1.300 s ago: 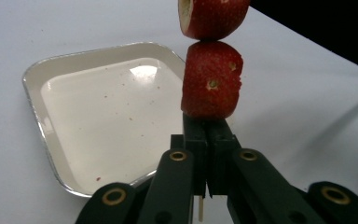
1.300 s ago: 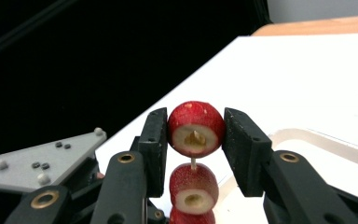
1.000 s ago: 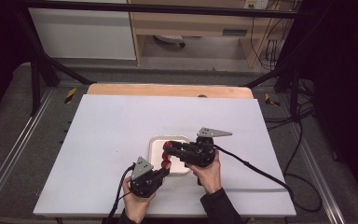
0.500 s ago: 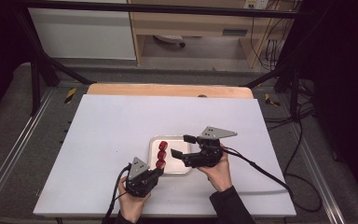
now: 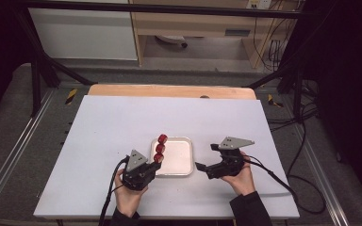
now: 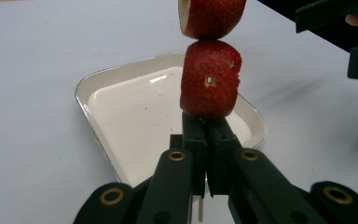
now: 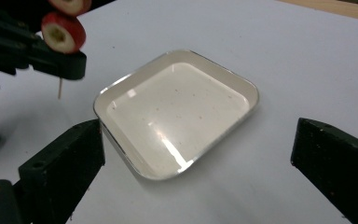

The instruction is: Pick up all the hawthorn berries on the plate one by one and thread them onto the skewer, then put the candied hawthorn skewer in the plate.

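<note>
That skewer (image 5: 160,149) of three red fruit pieces looks light and top-heavy, soft fruit on a thin stiff stick, so grab the bare stick end. Left gripper (image 5: 147,165) pinches it there, tilted over the tray's (image 5: 181,162) left rim, near the desk's (image 5: 122,122) front edge. Right gripper (image 5: 206,159) has just been opening: jaws wide, empty.

A tray (image 5: 181,157) is sitting on the near middle of a table (image 5: 122,122). The left gripper (image 5: 147,165) is sitting just left of the tray, holding a skewer of fruit pieces (image 5: 160,148) over its left edge. The right gripper (image 5: 206,158) is resting just right of the tray, apart from it.
</note>
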`<state>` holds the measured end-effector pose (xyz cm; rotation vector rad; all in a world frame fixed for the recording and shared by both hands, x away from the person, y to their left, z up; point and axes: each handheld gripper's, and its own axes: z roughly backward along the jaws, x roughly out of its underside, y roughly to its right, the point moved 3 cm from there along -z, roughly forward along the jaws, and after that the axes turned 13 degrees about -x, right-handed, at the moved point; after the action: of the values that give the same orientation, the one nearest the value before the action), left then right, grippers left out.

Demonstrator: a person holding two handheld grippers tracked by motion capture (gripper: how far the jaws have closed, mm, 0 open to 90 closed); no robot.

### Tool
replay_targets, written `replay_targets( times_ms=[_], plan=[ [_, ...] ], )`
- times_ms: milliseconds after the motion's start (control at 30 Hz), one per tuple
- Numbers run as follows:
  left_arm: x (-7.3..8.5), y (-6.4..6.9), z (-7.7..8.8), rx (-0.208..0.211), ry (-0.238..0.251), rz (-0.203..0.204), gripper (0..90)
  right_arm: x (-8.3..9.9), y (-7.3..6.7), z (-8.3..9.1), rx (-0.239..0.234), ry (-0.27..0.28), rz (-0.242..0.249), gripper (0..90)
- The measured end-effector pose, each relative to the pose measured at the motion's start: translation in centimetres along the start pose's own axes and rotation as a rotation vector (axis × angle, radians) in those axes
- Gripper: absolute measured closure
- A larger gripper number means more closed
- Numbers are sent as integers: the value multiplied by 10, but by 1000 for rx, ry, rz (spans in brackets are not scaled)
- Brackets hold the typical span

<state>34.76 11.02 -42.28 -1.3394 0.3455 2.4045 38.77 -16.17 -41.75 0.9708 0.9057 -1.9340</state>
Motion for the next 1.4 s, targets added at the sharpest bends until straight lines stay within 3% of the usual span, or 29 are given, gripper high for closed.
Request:
replay_targets(
  times_ms=[233,400,567,700,967,1167,1400],
  plan=[
    [-11,0,-6,-12,-26,-33,879,23,9,14,36,-37,-3,6],
    [-15,1,-15,0,-80,-44,879,34,12,23,45,-39,-25,6],
    [-17,5,-28,-5,-152,-52,879,43,15,29,59,-50,-40,6],
    [-13,8,-41,-13,-239,-61,878,49,17,31,64,-55,-54,6],
    [-4,15,-57,-59,-368,-103,877,53,16,33,60,-64,-62,6],
    [-3,19,-63,-71,-399,-119,878,54,17,32,58,-67,-63,7],
    [-2,20,-72,-84,-392,-124,877,55,17,33,54,-61,-73,7]
  ],
)
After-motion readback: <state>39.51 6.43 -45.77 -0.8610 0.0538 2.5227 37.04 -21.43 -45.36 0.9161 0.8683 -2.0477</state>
